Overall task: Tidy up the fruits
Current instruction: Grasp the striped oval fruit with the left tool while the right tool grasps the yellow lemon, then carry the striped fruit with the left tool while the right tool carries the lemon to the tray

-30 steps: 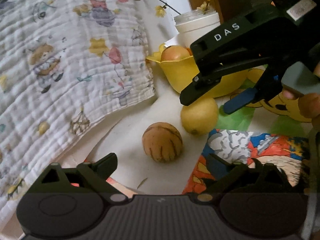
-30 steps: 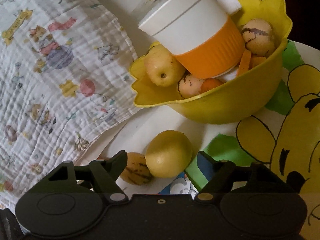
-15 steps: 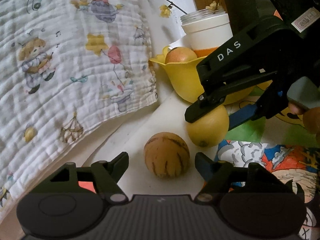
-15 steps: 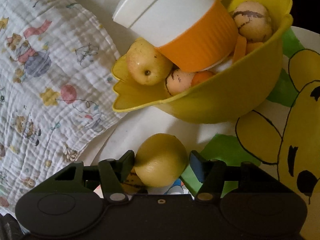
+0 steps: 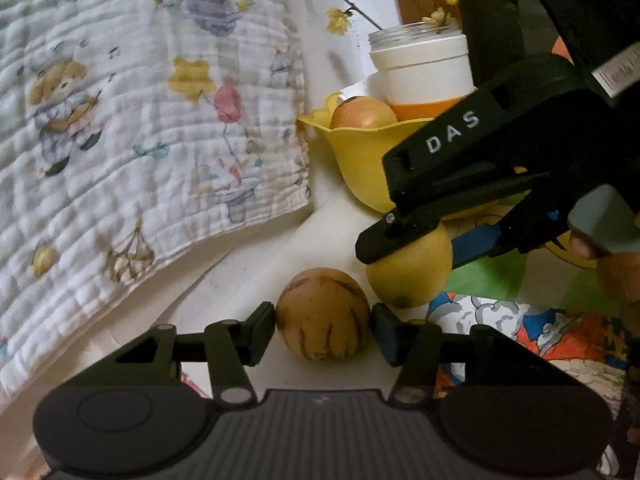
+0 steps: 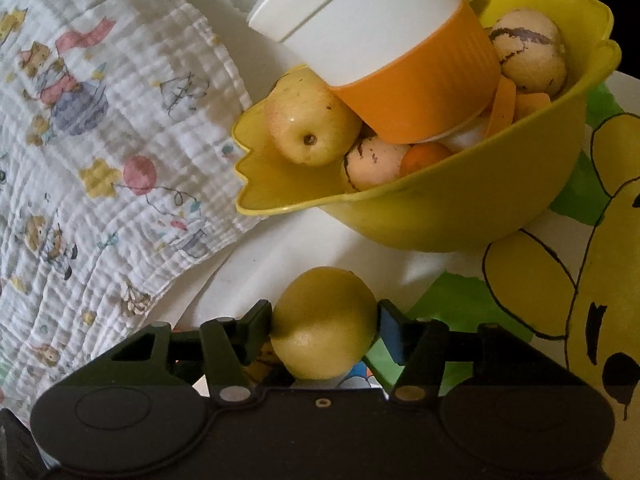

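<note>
The crinkled, quilted cloth blanket [image 6: 100,152] looks matt beside the glossy yellow plastic bowl [image 6: 460,216]. Inside the bowl, the cup [image 6: 384,52] has smooth white plastic above a ribbed orange sleeve.

Tan striped fruit [image 5: 322,314], beside smooth yellow lemon [image 6: 323,322], near filled yellow bowl [image 6: 460,212]

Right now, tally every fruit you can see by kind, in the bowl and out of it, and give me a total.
Tan fruits with dark streaks: 3, two in the yellow bowl at and, one between the left gripper fingers
Plain yellow round fruit: 1, in the right gripper
Yellow apple-like fruit: 1
Small orange fruit: 1
Total: 6 visible; the cup may hide more.
</note>
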Tool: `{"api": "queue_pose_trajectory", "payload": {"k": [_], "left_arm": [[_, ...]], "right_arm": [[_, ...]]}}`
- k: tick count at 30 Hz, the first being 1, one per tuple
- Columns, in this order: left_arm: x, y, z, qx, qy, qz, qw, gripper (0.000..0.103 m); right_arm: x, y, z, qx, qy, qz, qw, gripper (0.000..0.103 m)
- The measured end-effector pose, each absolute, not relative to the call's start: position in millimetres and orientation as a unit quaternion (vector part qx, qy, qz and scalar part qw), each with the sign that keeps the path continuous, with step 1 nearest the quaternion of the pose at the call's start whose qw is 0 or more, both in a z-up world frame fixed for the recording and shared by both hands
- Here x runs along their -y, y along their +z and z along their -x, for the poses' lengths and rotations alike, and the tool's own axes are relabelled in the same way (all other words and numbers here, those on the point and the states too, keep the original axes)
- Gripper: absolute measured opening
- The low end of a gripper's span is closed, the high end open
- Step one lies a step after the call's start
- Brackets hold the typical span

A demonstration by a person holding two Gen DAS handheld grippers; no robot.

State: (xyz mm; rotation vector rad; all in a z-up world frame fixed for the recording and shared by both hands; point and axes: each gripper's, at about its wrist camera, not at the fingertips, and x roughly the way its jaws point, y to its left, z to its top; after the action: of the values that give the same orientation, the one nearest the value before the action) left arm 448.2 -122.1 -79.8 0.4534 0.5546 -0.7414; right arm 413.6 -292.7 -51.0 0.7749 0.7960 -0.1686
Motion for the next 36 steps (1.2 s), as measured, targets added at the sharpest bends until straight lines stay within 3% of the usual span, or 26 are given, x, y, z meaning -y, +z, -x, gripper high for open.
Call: {"api": "queue_pose_trajectory", "payload": {"k": [18,36], "left_arm": [[89.4,-64.0,-426.3,-0.329,-0.294,-0.120,0.889,0.056],[70.6,-16.0,-334.0,-0.310,-0.319,-0.084,0.892,0.056]], "right_arm": [[298.7,-47.2,-395.0,-0.399,-0.058,-0.385,0.830,0.058],[311.1,-13.7,-306.5,-0.423,0.013,-0.398,0.814,0.058]]}}
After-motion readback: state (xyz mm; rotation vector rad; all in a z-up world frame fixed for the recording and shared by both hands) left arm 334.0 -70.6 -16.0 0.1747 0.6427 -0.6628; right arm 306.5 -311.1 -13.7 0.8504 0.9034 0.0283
